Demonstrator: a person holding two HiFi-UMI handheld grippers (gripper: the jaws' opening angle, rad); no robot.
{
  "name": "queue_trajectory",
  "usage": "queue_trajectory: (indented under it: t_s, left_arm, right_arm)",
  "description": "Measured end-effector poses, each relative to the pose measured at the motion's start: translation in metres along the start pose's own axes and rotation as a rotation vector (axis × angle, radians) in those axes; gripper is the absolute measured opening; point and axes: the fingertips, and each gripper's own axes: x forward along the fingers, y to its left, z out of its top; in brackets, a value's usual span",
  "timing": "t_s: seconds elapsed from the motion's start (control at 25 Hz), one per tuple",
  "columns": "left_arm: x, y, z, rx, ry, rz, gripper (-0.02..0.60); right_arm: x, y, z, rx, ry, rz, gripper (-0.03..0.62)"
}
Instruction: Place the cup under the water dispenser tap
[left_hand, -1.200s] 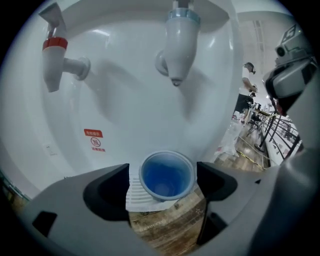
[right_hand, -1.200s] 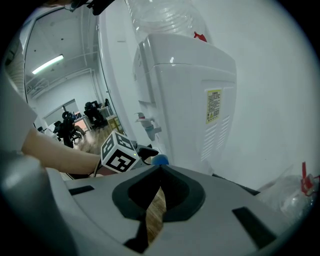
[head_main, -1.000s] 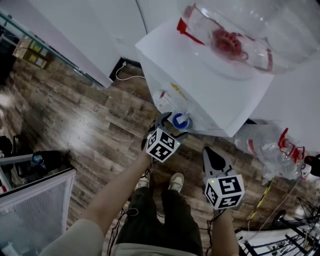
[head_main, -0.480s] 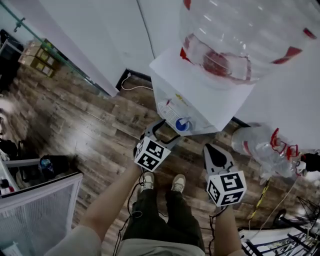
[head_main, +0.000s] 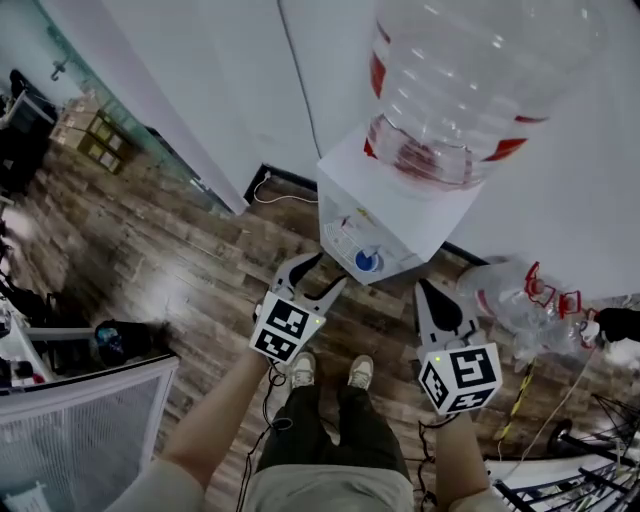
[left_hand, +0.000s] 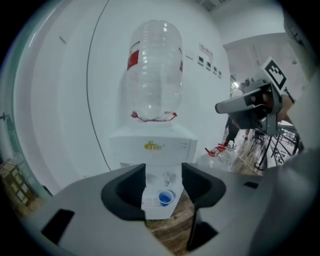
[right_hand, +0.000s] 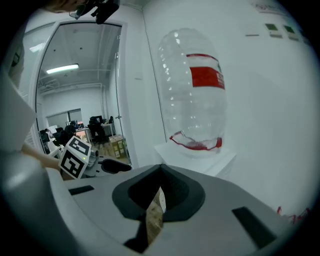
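A small blue cup (head_main: 367, 262) stands on the drip tray of the white water dispenser (head_main: 400, 200), below the taps, with a big clear bottle (head_main: 460, 80) on top. My left gripper (head_main: 330, 270) hangs in front of the dispenser, clear of the cup. Its jaws are apart and closing, with nothing between them. In the left gripper view the cup (left_hand: 165, 198) shows far off between the jaws. My right gripper (head_main: 422, 288) is shut and empty, to the right of the dispenser's front. In the right gripper view the bottle (right_hand: 197, 95) looms ahead.
Spare clear bottles (head_main: 520, 300) lie on the wood floor right of the dispenser. The person's shoes (head_main: 330, 372) stand just before it. A mesh-sided cabinet (head_main: 80, 420) is at lower left, a metal rack (head_main: 570, 470) at lower right. A white wall (head_main: 200, 90) lies behind.
Both grippers have drawn back and up from the dispenser. The left gripper, which stood around the cup, has left it on the tray, and its jaws are narrower.
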Motion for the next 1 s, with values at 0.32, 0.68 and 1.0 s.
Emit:
queue_trajectory:
  t_s: [0.32, 0.68, 1.0]
  left_arm:
    - [-0.091, 0.002, 0.095, -0.013, -0.155, 0.053, 0.183]
    - [-0.175, -0.009, 0.18, 0.1, -0.296, 0.125, 0.049]
    - [-0.234, -0.021, 0.228, 0.08, -0.399, 0.135, 0.008]
  right_arm:
    - [-0.049, 0.033, 0.093, -0.093, -0.123, 0.023, 0.006]
    - [-0.112, 0.068, 0.172, -0.186, -0.22, 0.051, 0.006]
    - [-0.162, 0.085, 0.204, -0.175, -0.284, 0.063, 0.006]
